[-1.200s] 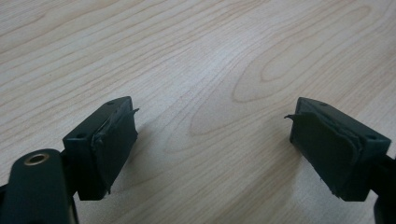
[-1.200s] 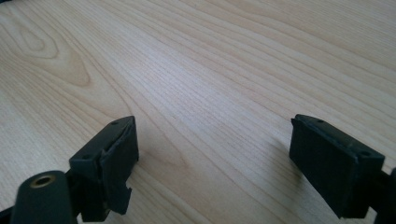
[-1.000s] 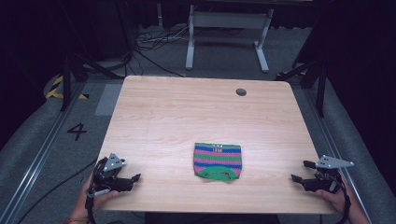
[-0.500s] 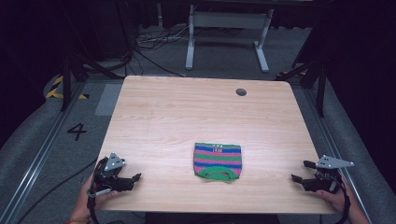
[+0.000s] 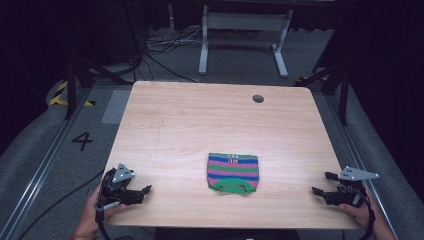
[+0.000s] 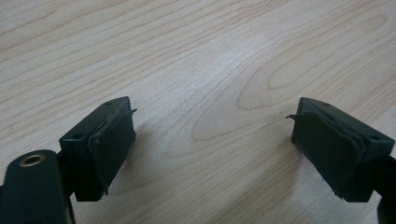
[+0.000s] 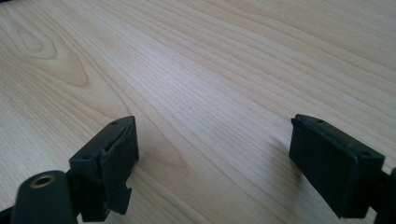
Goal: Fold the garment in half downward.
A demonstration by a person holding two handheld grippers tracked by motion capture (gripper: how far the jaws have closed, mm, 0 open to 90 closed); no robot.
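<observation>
A small knitted garment striped in blue, pink and green with a green hem (image 5: 233,172) lies flat on the pale wooden table (image 5: 200,120), near its front edge and about midway between the two hands. The left gripper (image 5: 142,192) rests at the front left corner, the right gripper (image 5: 321,184) at the front right; both have their jaws spread wide over bare wood, well apart from the garment.

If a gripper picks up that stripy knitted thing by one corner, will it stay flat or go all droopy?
Probably droopy: the striped knitted piece looks like soft yarn lying flat on the table. It likely weighs little, being thin. It shouldn't roll, and may bunch up if pushed.
</observation>
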